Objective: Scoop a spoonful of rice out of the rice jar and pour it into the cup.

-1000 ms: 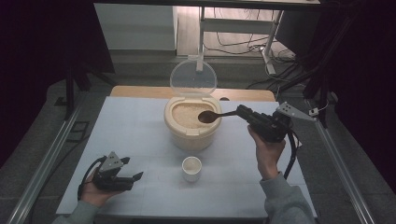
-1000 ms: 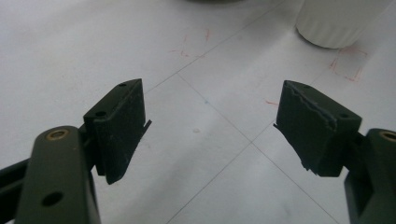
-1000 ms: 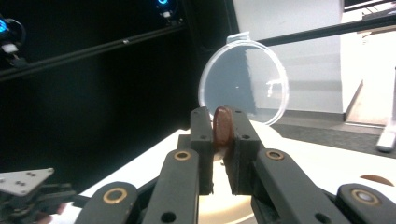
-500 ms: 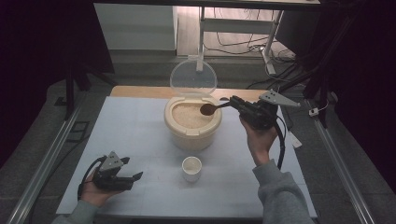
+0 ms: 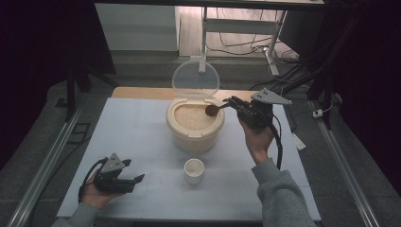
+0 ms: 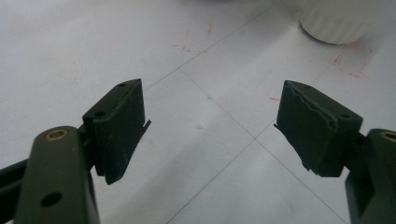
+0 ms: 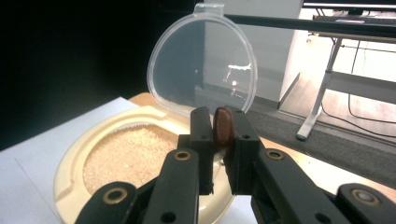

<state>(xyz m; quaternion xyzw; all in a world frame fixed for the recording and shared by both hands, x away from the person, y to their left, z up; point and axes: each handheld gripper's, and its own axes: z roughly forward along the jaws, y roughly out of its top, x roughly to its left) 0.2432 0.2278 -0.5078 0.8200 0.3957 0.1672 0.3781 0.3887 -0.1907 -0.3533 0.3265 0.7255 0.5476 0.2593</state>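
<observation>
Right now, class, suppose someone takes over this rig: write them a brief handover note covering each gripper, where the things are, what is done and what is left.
Right gripper: shut on the brown spoon, whose bowl is over the right side of the rice container.
Left gripper: open, nothing between its jaws, at the table's near left.
Things: the container's clear lid stands open; rice fills it. A small white cup stands in front of it on the table.
Done: lid open, spoon in grip.
Left: probably scooping rice and tipping it into the cup; whether the cup holds any rice I cannot tell.
</observation>
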